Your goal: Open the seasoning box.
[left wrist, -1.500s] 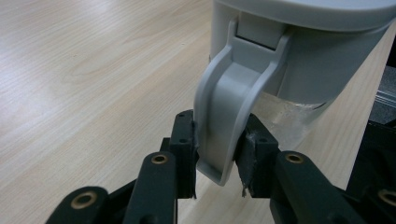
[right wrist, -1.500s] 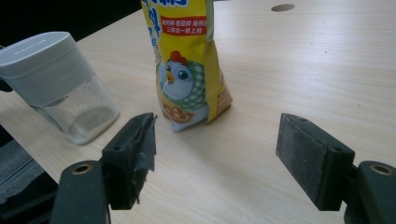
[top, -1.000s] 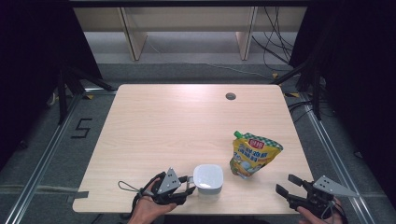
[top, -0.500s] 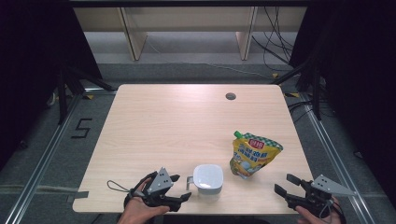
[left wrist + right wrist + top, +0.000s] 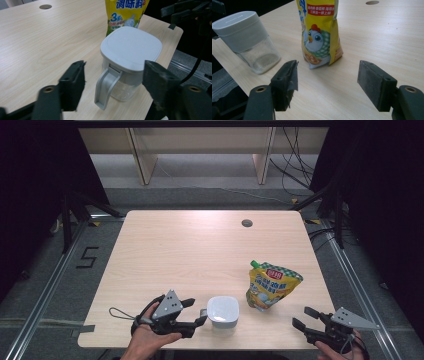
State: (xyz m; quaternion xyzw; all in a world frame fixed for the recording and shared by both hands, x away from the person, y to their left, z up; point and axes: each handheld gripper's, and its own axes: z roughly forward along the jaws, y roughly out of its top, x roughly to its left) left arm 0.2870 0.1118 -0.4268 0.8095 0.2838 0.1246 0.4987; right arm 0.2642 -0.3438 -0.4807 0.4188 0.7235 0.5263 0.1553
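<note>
1. The lidded seasoning jar (image 5: pixel 222 311) stands upright near the front edge of the worktop (image 5: pixel 200 255), a clear square body under a pale grey lid. Its flip handle (image 5: pixel 106 86) sticks out and down from the lid's rim on the side facing my left hand-held gripper (image 5: pixel 192 312).

2. That handle is what the coming move turns on, as I judge it. In the left gripper view it hangs in the gap between my two black jaws, a little nearer the left one, with the jar body just behind it. Neither pad touches it.

3. My left hand-held gripper lies just left of the jar, pointing at it across the worktop. Its jaws stand spread with nothing pinched; they have just been closing in a little after opening wider, the handle between them but free.

4. The yellow seasoning pouch (image 5: pixel 272 287) stands upright just right of and behind the jar, apart from it.

5. My right hand-held gripper (image 5: pixel 306 318) hangs off the front right corner, jaws spread and empty, aimed at the pouch. It is well apart from the jar, so the left hand is plainly the nearer one.
</note>
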